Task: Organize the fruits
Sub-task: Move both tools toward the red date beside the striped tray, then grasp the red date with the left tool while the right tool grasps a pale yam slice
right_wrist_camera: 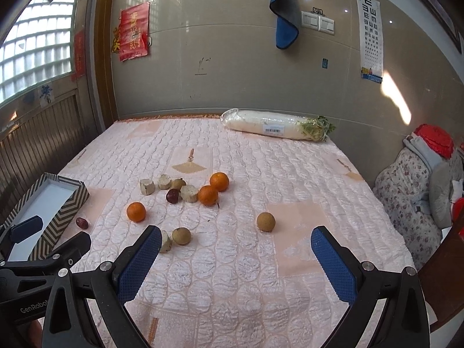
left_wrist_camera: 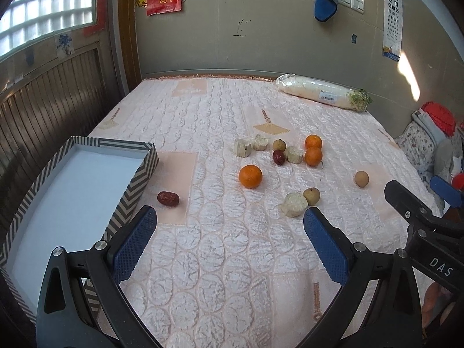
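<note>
Both our left gripper point(left_wrist_camera: 229, 235) and right gripper point(right_wrist_camera: 236, 250) hang spread wide, holding nothing. Fruit lies scattered ahead of the fingers; the box point(left_wrist_camera: 139, 174) sits left. Round oranges point(left_wrist_camera: 250, 176) may roll off the soft quilt point(left_wrist_camera: 220, 261) if nudged.

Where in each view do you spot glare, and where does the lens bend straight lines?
Left wrist view: a bright sun patch glares on the grey wall, the glass-block window is overexposed, and the chevron-striped cardboard box bows near the edge. Right wrist view: the same sun patch sits beside the eye chart poster, small light spots dot the wall, and the window frame curves.
</note>
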Tool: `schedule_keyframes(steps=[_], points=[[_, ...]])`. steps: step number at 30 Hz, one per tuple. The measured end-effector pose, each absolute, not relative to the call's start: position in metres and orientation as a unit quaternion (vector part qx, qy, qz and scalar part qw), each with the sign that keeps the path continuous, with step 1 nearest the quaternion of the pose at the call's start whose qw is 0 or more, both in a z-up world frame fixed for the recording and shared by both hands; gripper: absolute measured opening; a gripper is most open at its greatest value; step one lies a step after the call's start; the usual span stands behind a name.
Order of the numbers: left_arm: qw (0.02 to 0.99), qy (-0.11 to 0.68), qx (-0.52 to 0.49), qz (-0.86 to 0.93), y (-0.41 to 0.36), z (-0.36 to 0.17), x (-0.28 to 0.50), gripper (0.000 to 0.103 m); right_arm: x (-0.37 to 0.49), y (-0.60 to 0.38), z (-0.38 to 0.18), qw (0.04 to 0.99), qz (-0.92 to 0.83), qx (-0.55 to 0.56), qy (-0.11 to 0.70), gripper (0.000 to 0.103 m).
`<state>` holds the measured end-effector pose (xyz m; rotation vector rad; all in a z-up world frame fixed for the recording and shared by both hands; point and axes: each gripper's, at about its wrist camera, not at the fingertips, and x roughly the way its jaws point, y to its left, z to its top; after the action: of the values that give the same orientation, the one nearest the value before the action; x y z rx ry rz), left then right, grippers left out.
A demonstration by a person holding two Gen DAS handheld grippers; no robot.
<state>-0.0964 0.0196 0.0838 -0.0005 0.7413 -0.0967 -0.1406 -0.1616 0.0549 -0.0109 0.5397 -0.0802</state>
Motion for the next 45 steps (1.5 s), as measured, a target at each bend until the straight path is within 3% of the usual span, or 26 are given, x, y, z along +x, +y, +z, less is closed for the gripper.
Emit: schedule_keyframes(steps=[15,23,33,38,43,45], points=[[0.921,0.387,-0.006,-0.048,0.036,0.079,-0.091,0.102,-0.137,-0.161,0.05,0.96,-0.033,-0.002,0.277,0.103],[0.893,0.441,-0.054,-0.067,0.061,0.076,-0.066,0.102,-0.133,-0.154,0.045,0.96,-0.007,0.002,0.281,0.102],[0.86,0.492,-0.132,-0.026,0.098,0.05,-0.033,0.101,-0.12,-0.145,0.03,0.951,0.042,0.005,0.306,0.079],[0.859,0.497,-0.122,-0.022,0.092,0.044,-0.017,0.1,-0.116,-0.142,0.027,0.949,0.052,0.004,0.312,0.077],[0.853,0.512,-0.09,-0.031,0.084,0.032,-0.001,0.087,-0.113,-0.145,0.024,0.947,0.054,0.009,0.316,0.076],[0.852,0.516,-0.087,-0.028,0.086,0.029,0.003,0.079,-0.111,-0.146,0.023,0.946,0.058,0.012,0.319,0.068]])
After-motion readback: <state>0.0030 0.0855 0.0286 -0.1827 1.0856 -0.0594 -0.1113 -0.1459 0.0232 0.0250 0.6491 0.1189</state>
